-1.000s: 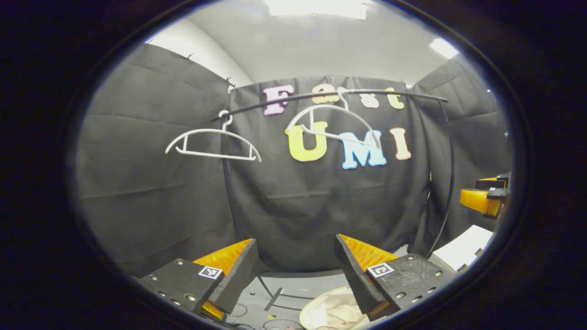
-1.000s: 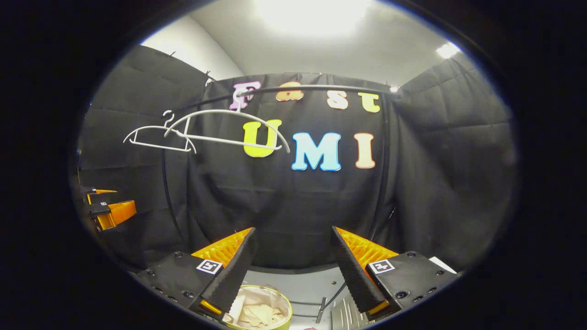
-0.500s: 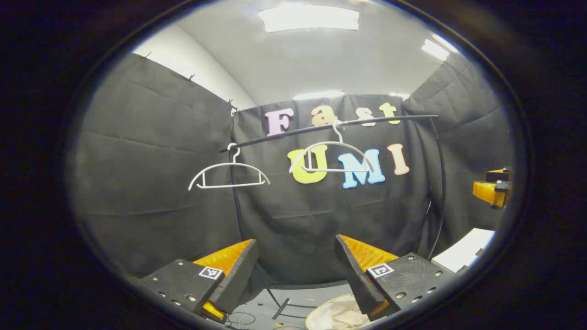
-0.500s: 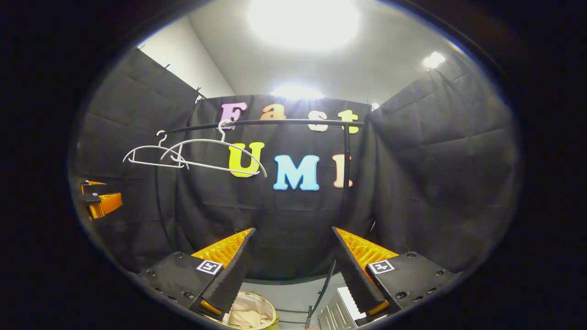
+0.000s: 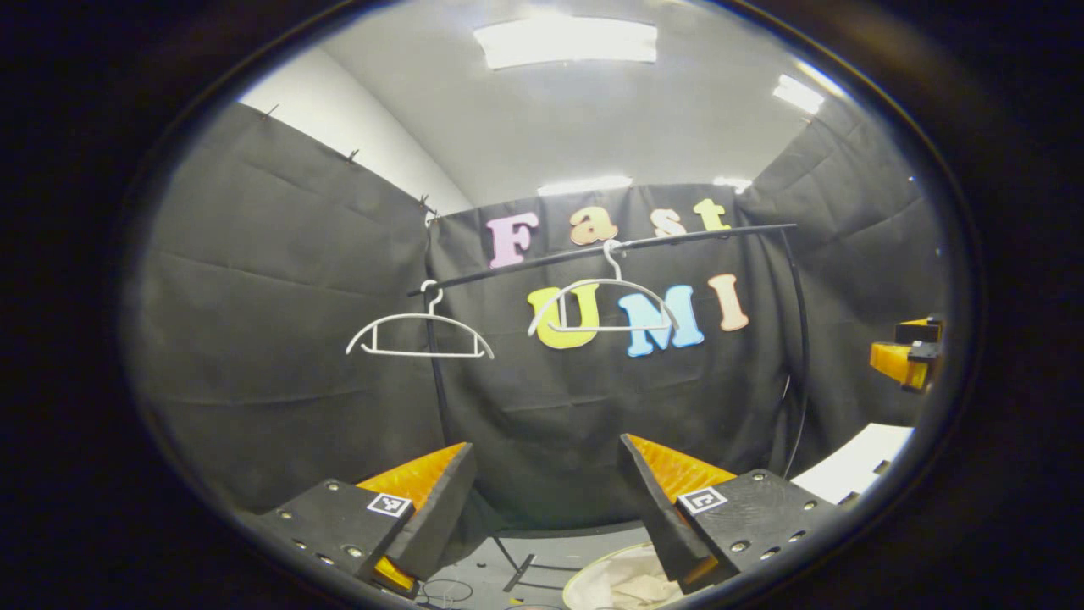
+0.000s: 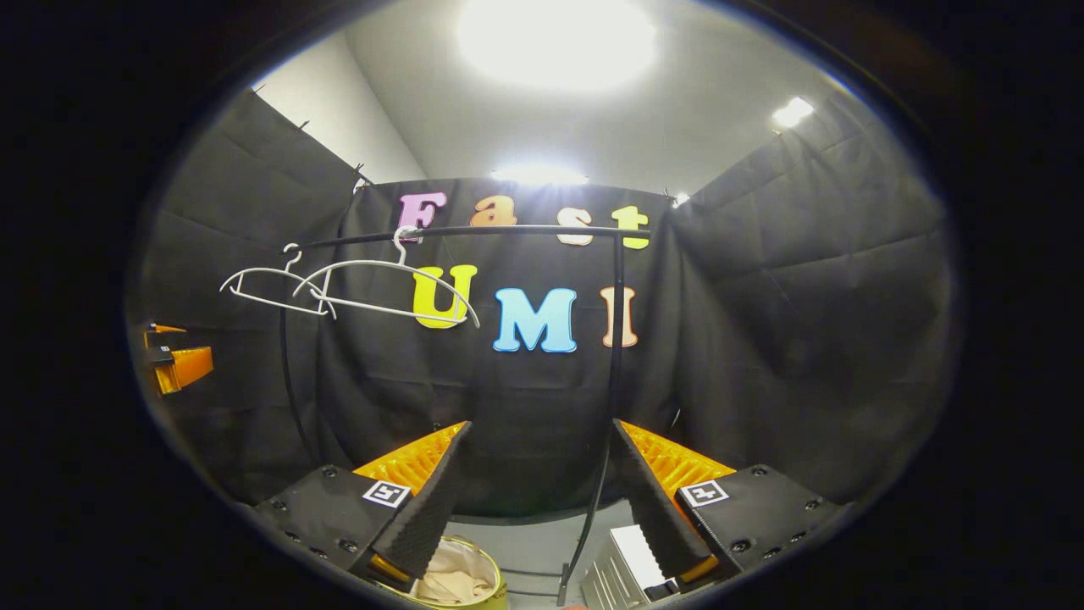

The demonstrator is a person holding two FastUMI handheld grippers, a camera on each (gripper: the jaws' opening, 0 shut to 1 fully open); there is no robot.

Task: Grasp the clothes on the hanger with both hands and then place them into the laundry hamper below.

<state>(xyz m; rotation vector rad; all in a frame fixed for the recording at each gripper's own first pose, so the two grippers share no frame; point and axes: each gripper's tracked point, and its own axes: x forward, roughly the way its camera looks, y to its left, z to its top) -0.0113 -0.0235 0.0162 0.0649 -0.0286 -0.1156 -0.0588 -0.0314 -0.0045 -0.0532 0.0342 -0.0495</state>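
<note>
Pale cloth (image 6: 457, 580) lies crumpled inside the laundry hamper (image 6: 495, 587), which stands on the floor under the rail (image 6: 508, 230); in the left gripper view the same cloth (image 5: 627, 585) shows within the hamper's light rim (image 5: 580, 572). That looks like the clothes already dropped where the task wants them, though so little of the bundle shows at the bottom edge that I cannot be sure it is the whole garment. Up on the rail two white hangers hang bare: one (image 5: 419, 333) near the rail's left end by the upright post, the other (image 5: 603, 303) nearer the middle. Nothing drapes from either, which fits a finished unloading.

Both tools are lifted well clear of the hamper and aimed at the back wall. The left hand-held gripper (image 5: 546, 500) has its fingers spread wide with nothing between them, and the right hand-held gripper (image 6: 538, 491) is spread the same way, empty; it also appears far off at the right edge of the left gripper view. Open, raised fingers suit a release, so I judge the placing step done
</note>
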